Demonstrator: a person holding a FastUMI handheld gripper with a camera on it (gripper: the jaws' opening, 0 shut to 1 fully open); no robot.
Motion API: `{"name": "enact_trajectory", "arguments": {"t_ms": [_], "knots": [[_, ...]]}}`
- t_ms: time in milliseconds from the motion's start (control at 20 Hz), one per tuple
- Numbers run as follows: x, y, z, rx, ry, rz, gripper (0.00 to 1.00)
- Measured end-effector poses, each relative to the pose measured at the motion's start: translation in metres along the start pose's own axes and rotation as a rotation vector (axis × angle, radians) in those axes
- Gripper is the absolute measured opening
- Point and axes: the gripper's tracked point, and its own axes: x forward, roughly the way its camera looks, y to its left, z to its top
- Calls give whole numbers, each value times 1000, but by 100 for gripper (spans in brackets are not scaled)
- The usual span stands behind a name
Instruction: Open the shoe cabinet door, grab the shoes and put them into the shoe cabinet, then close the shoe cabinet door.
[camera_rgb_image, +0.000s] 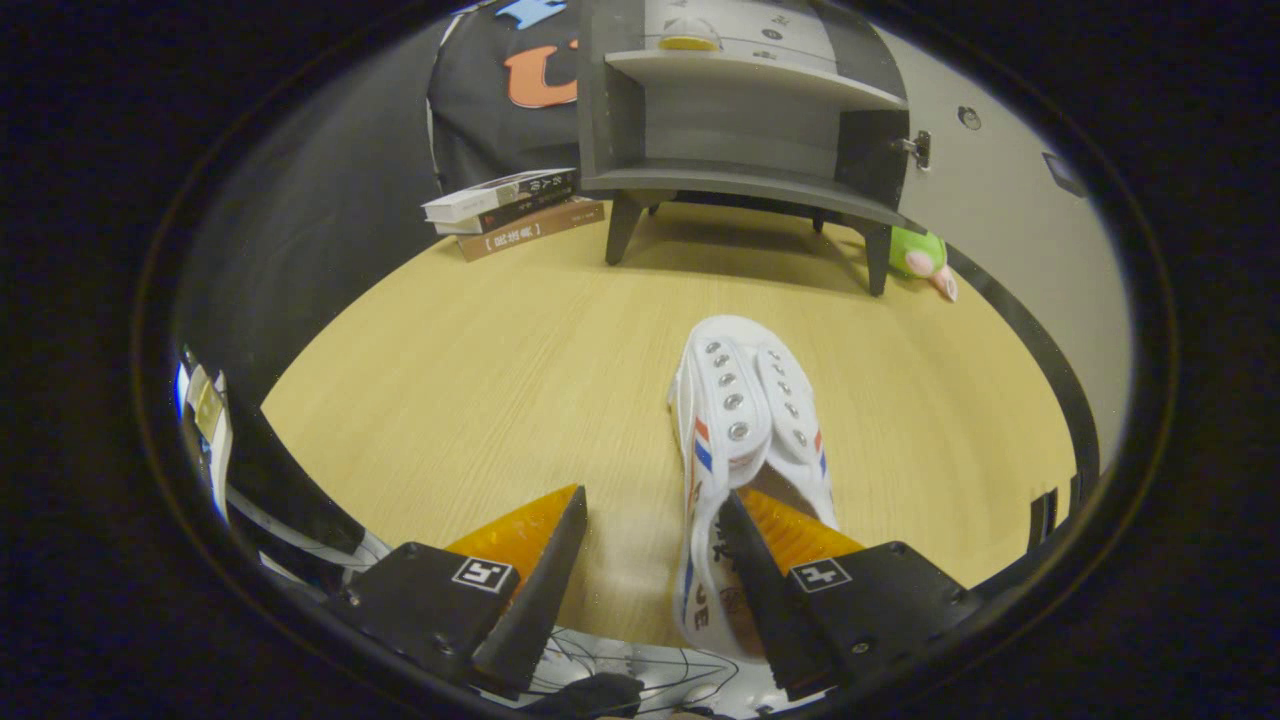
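Observation:
A white canvas shoe (745, 400) with metal eyelets and red and blue side stripes lies on the wooden table (480, 380), toe pointing away toward the cabinet. My gripper (650, 495) is open. Its right finger (760, 560) dips into the shoe's heel opening, while the left finger (540, 570) stays outside over bare table, so the shoe's left wall is between them. Beyond the shoe stands the grey shoe cabinet (740, 130) on short legs. Its door (1000, 200) is swung open to the right, and its inner shelf is bare.
A stack of books (515, 208) lies left of the cabinet. A green plush toy (922, 256) sits by the cabinet's right front leg. A small yellow object (688, 40) rests on top of the cabinet. The table's curved edge runs close on the right.

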Motion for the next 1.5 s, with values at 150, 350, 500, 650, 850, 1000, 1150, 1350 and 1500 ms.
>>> {"name": "enact_trajectory", "arguments": {"t_ms": [150,350,500,650,850,1000,1150,1350,1500], "knots": [[5,2,7,36,-31,20,86],[12,-3,10,25,-21,-12,86],[15,-3,16,38,-20,-18,86],[18,-1,21,52,-15,-11,86],[27,-18,27,97,-13,-44,54],[26,-18,28,73,1,-52,23],[21,-19,34,80,2,-43,10],[0,-31,57,70,-38,-65,8],[-25,-34,84,51,-81,-70,8]]}}
